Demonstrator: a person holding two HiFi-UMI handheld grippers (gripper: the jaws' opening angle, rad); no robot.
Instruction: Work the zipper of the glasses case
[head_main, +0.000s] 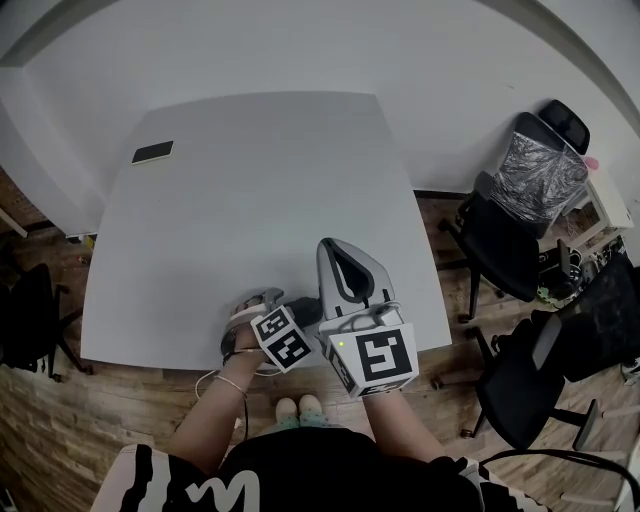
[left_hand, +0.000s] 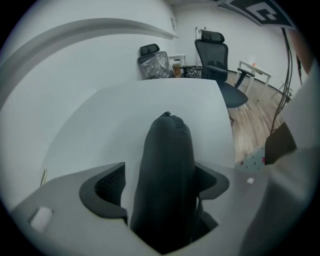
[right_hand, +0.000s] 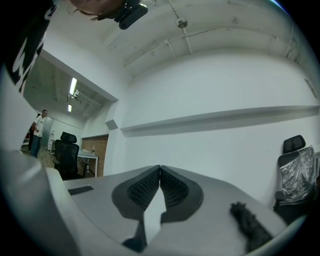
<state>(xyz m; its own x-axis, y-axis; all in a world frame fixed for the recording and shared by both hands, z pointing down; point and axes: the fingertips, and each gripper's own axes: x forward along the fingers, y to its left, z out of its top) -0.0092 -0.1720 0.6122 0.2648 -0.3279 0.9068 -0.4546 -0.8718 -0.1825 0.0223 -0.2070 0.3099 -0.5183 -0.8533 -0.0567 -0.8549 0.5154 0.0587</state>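
- The left gripper is pointing steeply down at the white table, with its jaws standing wide apart.
- The dark glasses case is lying lengthwise between those jaws, near the table's front edge, and the pads are not clamping it.
- The right gripper is pointing level, with its jaws pressing together on nothing.

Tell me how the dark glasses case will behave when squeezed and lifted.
The glasses case looks matte and fabric-covered, so it probably grips well and gives slightly under pressure. It is long and rounded and lies on the table, so it may roll if pushed sideways.
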